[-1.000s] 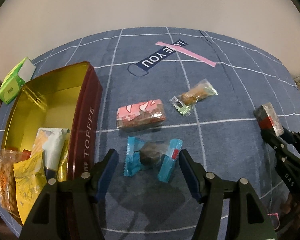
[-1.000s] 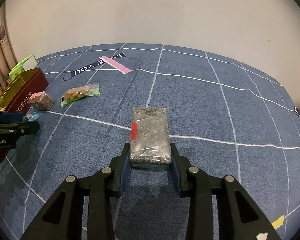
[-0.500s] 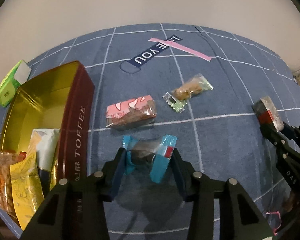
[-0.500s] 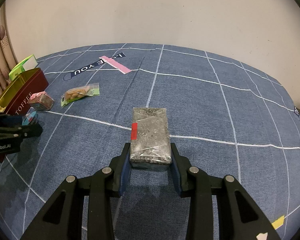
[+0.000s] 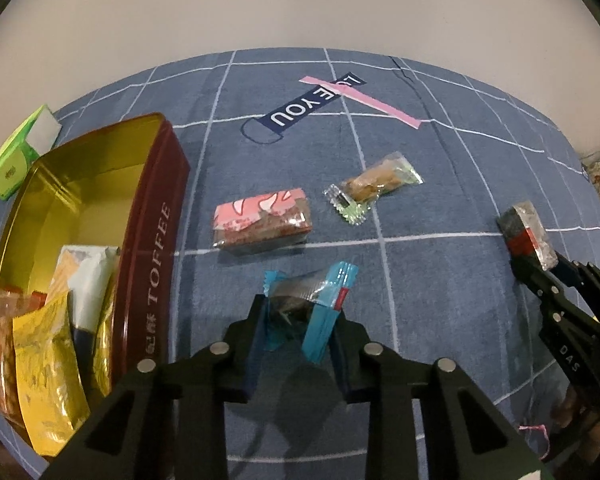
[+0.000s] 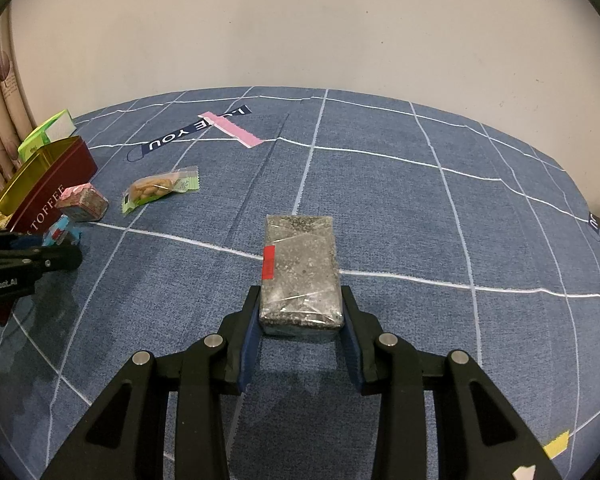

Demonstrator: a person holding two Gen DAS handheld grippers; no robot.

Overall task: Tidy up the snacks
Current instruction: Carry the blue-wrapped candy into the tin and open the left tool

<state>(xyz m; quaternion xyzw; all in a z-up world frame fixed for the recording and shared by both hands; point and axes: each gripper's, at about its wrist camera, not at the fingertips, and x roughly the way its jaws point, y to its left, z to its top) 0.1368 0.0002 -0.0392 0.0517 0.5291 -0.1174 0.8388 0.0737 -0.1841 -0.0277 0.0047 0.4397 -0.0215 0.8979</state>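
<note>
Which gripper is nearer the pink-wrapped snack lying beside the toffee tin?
Left. The left gripper sits just below the pink-wrapped snack, clamping a blue-wrapped candy; the right gripper is far to its right.

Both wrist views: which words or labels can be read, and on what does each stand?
"TOFFEE": side of the red tin.
"YOU": dark label on the blue cloth; remaining letters covered by pink tape.
"DAS": right gripper, partly cut off.
"Robot.AI": left gripper, beginning cut off.
Snack wrappers: unreadable.
</note>
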